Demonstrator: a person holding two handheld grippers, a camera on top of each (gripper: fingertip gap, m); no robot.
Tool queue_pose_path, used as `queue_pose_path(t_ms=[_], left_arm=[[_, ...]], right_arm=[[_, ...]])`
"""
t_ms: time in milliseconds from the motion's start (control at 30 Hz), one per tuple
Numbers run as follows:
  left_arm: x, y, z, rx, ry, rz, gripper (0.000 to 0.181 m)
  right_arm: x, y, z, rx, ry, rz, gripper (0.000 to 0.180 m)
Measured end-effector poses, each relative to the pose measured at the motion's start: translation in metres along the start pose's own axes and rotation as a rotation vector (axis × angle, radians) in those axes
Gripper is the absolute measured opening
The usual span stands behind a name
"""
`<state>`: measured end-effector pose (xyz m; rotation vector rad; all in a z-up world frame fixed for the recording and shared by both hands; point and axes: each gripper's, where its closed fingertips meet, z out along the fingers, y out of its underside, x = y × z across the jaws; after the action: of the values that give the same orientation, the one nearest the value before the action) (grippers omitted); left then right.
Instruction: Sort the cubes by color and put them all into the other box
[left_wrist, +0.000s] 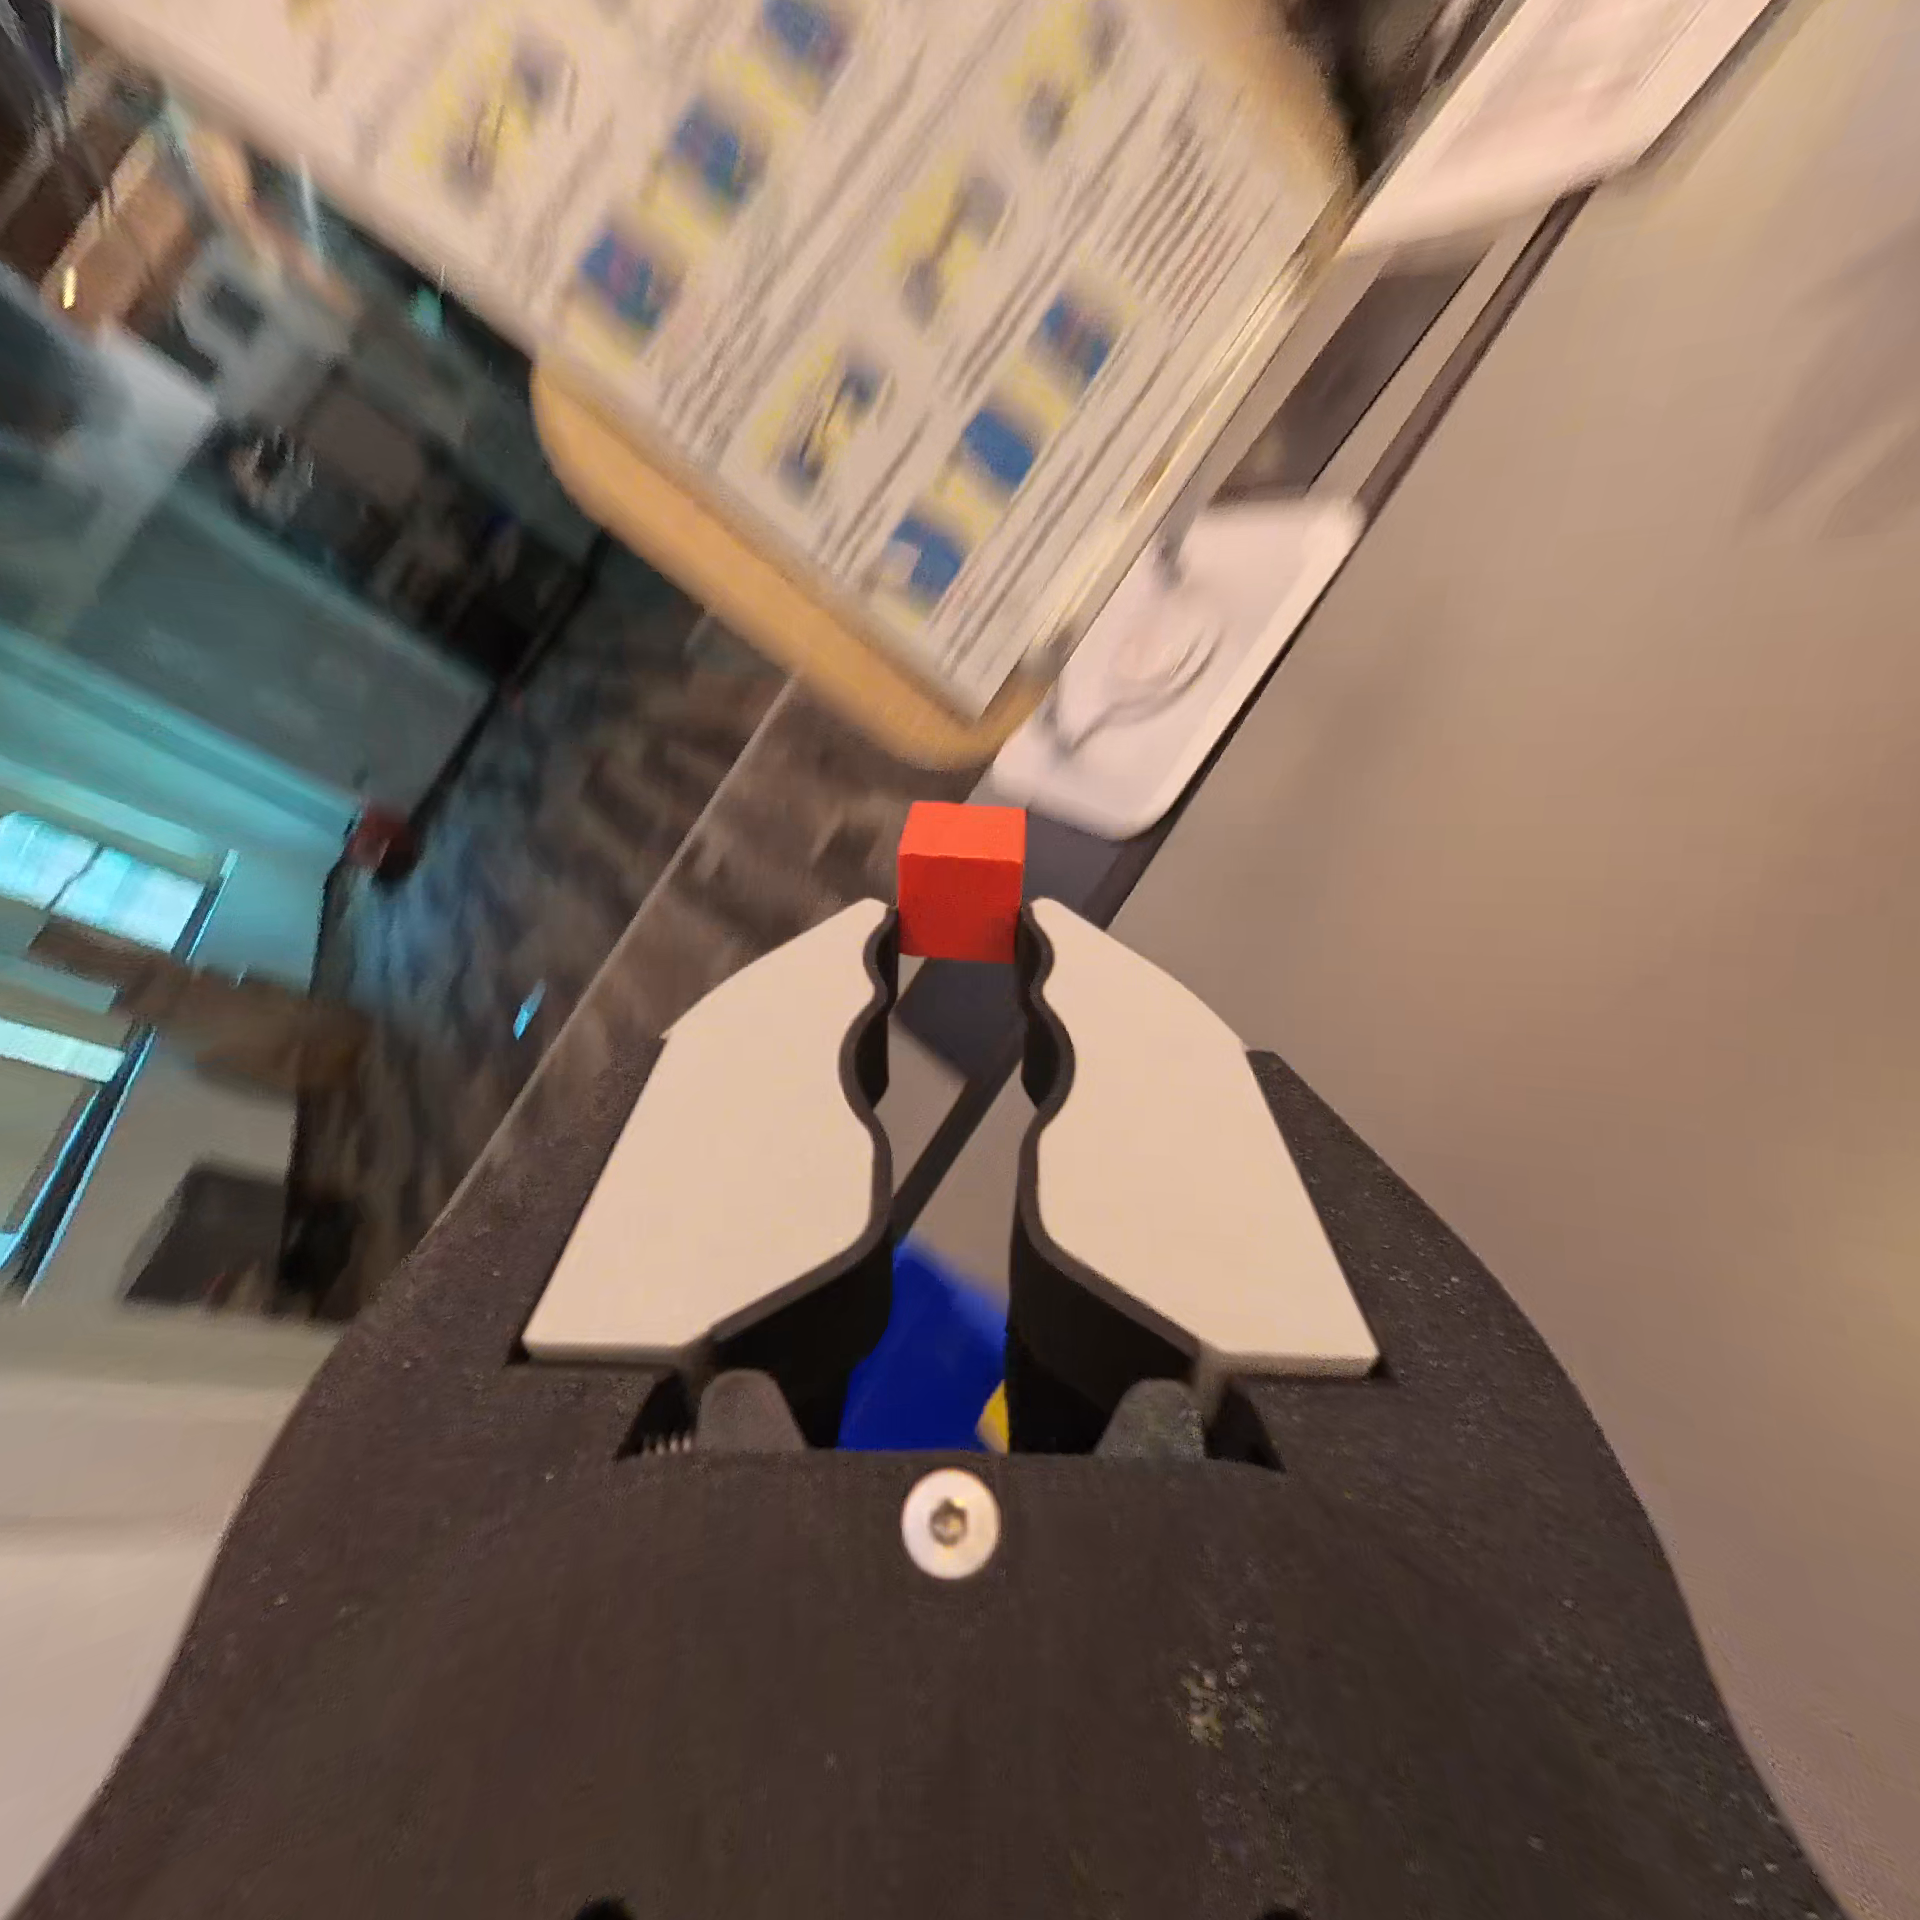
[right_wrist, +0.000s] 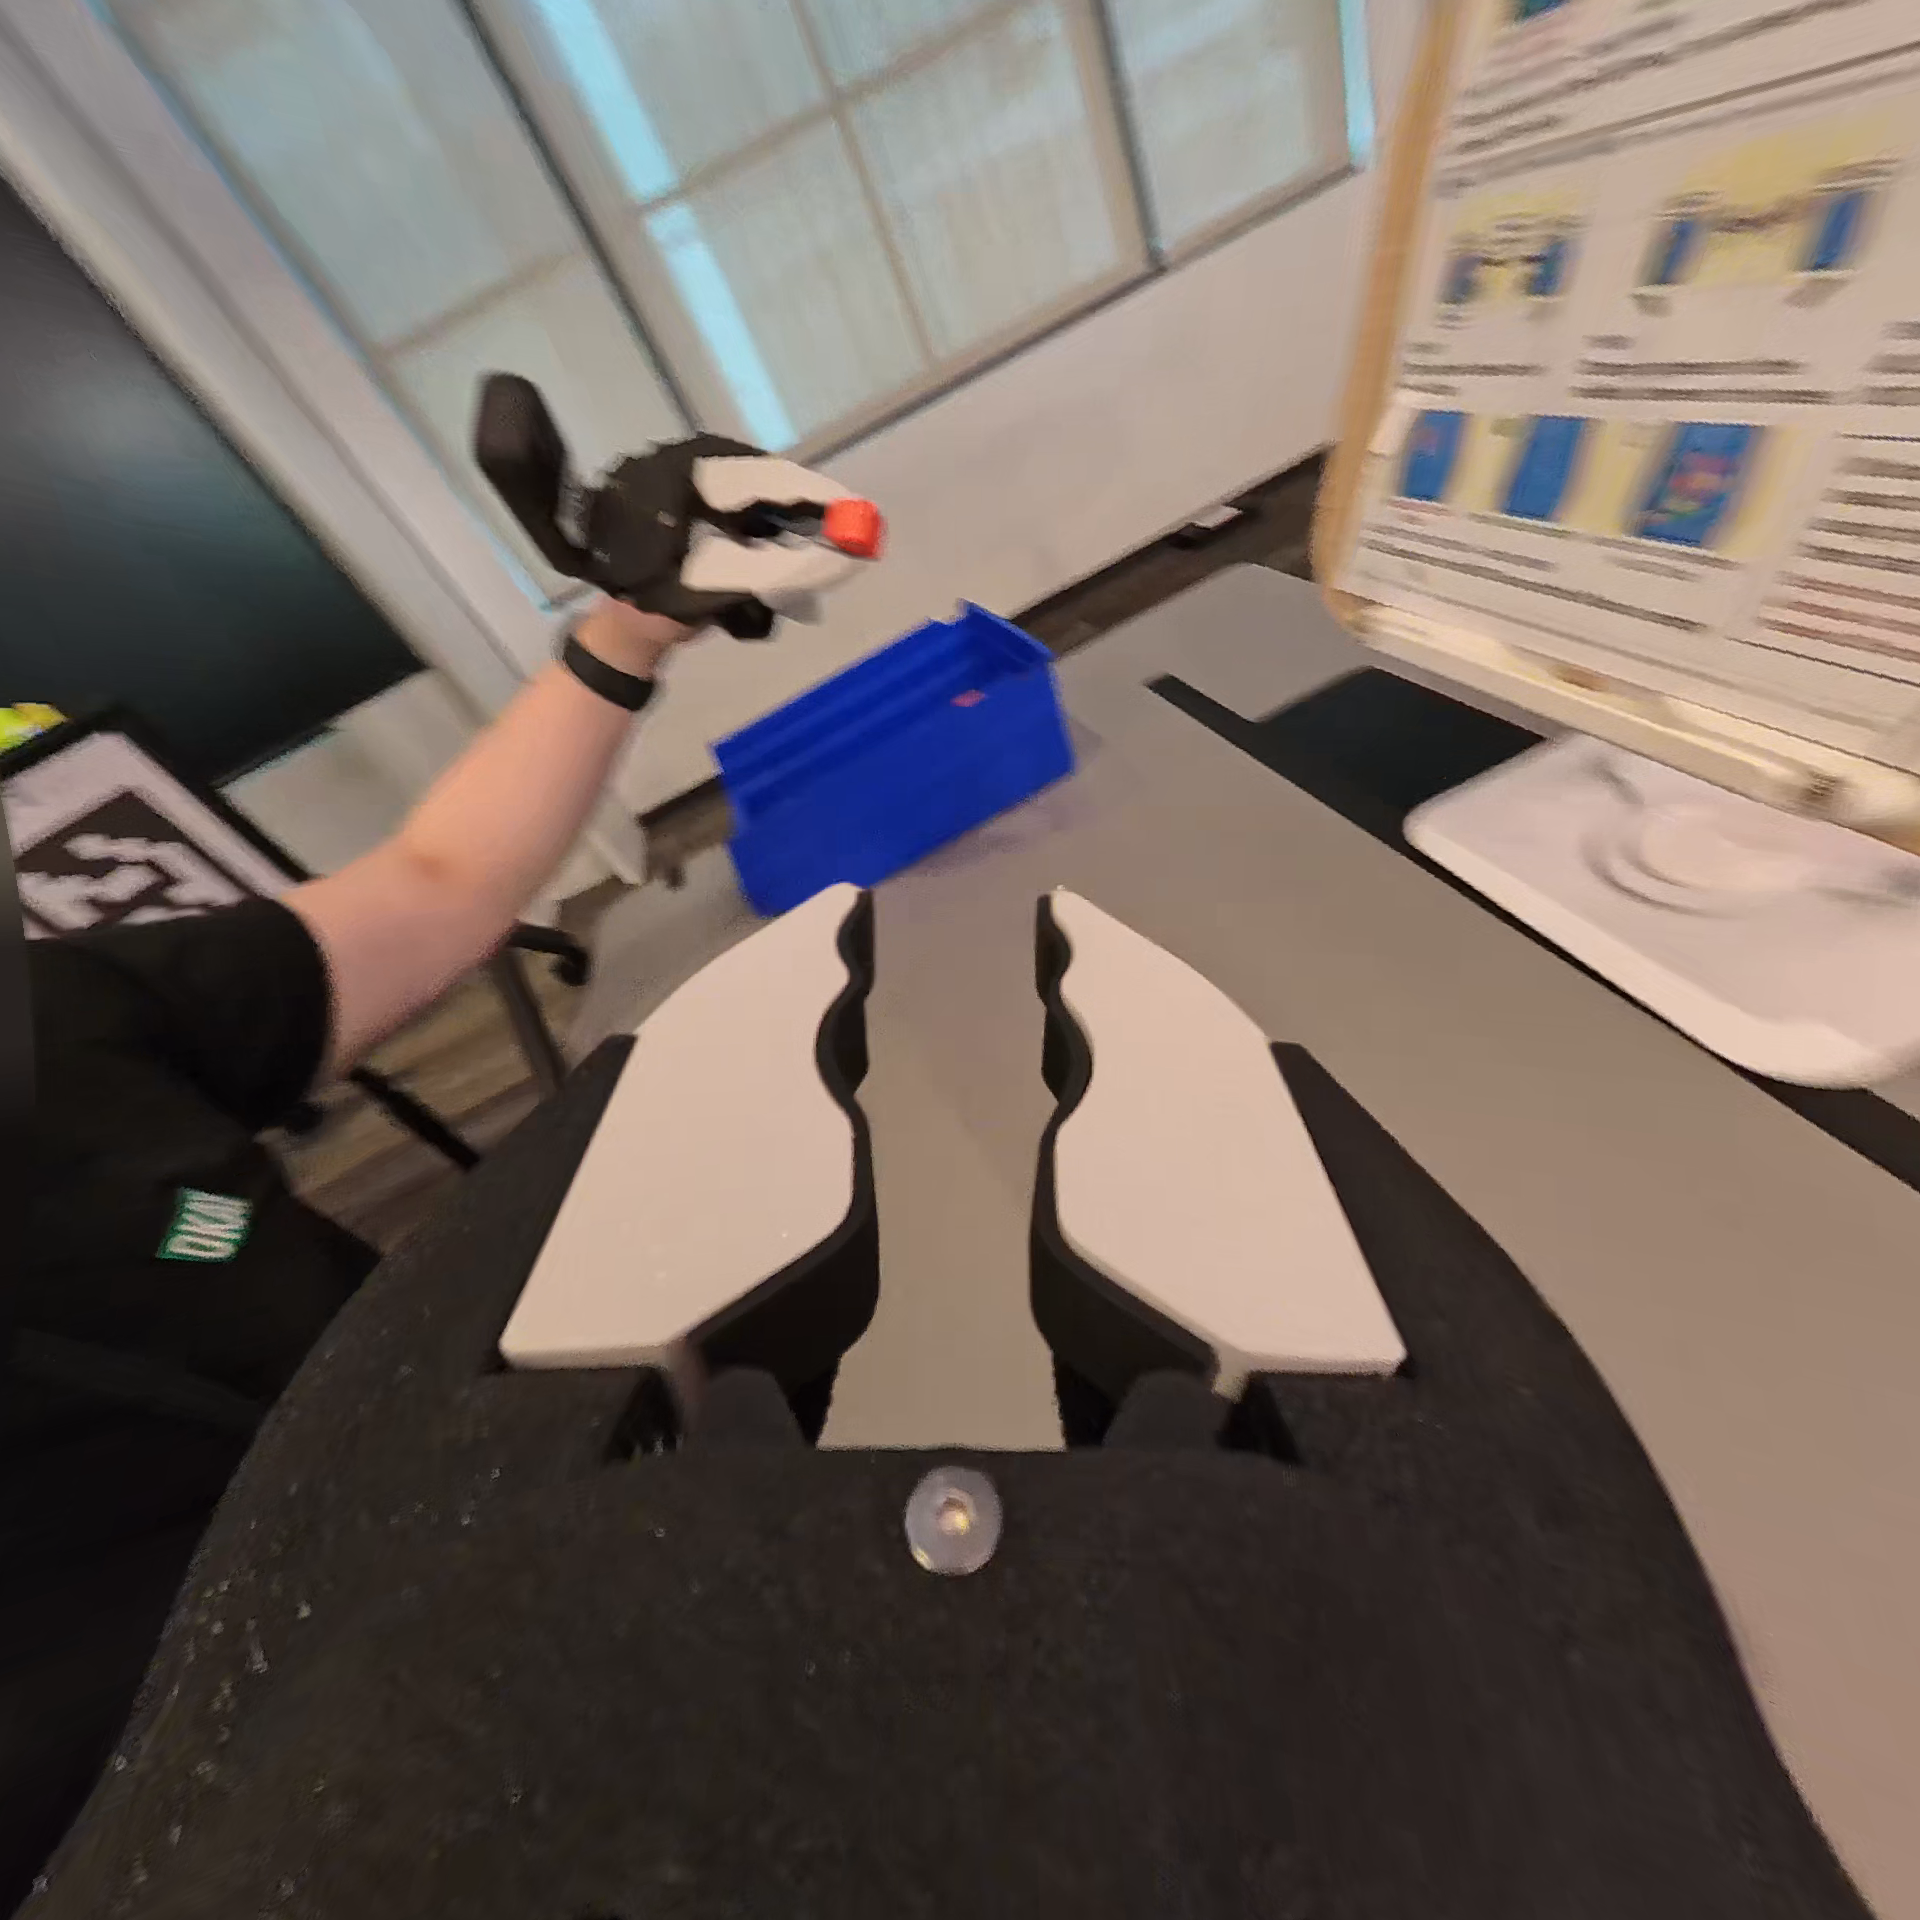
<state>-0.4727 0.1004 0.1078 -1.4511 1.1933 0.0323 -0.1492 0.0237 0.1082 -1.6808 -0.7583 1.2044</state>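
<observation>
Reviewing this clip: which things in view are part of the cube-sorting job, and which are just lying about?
Part of the job:
- red cube, held in the left tongs
- blue box on the grey table
- right tongs, open and holding nothing

Lying about:
- framed poster board, standing at the table's far side
- white tray below the board

I take this for an office or lab room. The smooth grey desk (right_wrist: 1299, 935) I work over carries a large wood-framed instruction board with printed diagrams (right_wrist: 1662, 343) standing on a flat white plastic base (right_wrist: 1683, 935). Behind it runs a wall of tall frosted glass panels in pale frames (right_wrist: 831, 208), with a black-and-white square marker sign (right_wrist: 104, 862) at the left and patterned carpet (left_wrist: 499, 810) on the floor.
</observation>
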Motion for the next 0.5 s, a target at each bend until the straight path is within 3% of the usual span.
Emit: queue_pose_path(t_ms=[133,233,500], left_arm=[[0.073,-0.086,0.023,0.221,0.135,0.065,0.021],[0.116,-0.132,0.033,0.342,0.231,0.08,0.021],[0.17,-0.175,0.046,0.437,0.342,0.138,0.021]], right_arm=[[-0.049,-0.007,0.041,0.065,-0.297,0.101,0.038],[-0.056,-0.006,0.062,0.1,-0.367,0.222,0.039],[-0.064,0.003,0.079,0.068,-0.455,0.34,0.046]])
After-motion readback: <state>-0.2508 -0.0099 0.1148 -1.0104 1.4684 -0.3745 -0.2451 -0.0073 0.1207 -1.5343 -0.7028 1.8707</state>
